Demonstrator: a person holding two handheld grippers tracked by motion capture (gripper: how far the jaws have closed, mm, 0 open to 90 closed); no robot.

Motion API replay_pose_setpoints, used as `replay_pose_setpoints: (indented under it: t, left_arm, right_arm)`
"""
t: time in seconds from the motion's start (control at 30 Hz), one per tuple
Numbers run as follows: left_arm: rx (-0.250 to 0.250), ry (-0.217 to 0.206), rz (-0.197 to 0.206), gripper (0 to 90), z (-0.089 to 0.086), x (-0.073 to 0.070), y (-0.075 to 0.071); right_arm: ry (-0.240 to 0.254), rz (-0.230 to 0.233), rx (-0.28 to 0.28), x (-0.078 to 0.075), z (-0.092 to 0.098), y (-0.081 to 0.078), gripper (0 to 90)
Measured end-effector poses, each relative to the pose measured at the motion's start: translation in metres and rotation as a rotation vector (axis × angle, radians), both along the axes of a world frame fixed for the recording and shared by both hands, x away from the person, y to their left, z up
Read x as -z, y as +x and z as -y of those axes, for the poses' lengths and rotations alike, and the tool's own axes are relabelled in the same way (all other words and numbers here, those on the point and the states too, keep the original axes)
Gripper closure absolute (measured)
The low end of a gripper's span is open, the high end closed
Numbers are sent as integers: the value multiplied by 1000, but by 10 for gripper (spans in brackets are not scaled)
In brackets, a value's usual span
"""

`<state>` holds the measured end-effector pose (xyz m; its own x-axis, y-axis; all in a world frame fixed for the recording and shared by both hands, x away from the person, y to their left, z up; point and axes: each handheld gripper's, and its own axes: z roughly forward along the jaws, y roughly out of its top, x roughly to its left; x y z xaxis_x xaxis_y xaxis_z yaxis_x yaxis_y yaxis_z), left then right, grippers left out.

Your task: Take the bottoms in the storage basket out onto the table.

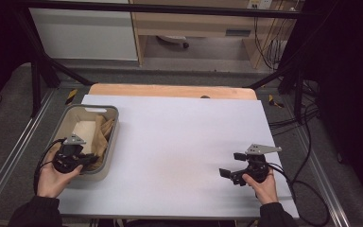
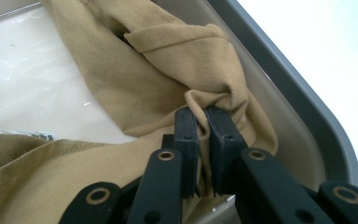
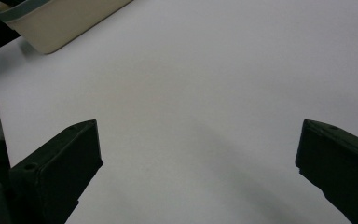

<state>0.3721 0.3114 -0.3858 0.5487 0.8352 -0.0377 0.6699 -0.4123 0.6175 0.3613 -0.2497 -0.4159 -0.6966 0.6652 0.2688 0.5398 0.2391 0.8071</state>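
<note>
A: Here's the bench (image 1: pixel 179 142), covered by a white sheet, with a strip of bare wood along the far edge.

B: And what's sitting on it?

A: A grey bin (image 1: pixel 112 142) at the left side, near the front corner, its base flat on the sheet, with tan cloth (image 1: pixel 105 135) bunched inside.

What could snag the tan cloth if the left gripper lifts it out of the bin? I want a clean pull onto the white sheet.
Only the bin's own wall beside the pinch. The left gripper is shut on a fold of the tan cloth. The white sheet beyond is bare up to the open right gripper.
</note>
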Motion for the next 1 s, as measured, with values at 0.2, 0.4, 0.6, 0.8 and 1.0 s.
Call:
replay_pose_setpoints:
  t: [0.2,0.4,0.6,0.8,1.0]
  left_arm:
    - [0,-9,5,848,-2,-1,0]
    - [-6,-22,12,856,-3,-3,-1]
    - [-12,-39,22,858,-5,-6,-2]
    - [-18,-50,31,859,-5,-9,-3]
    - [-27,-63,40,859,-5,-12,-5]
  right_arm:
    - [1,0,0,0,0,0,6]
    - [1,1,1,0,0,0,6]
    - [0,0,0,0,0,0,6]
    - [1,0,0,0,0,0,6]
    - [0,0,0,0,0,0,6]
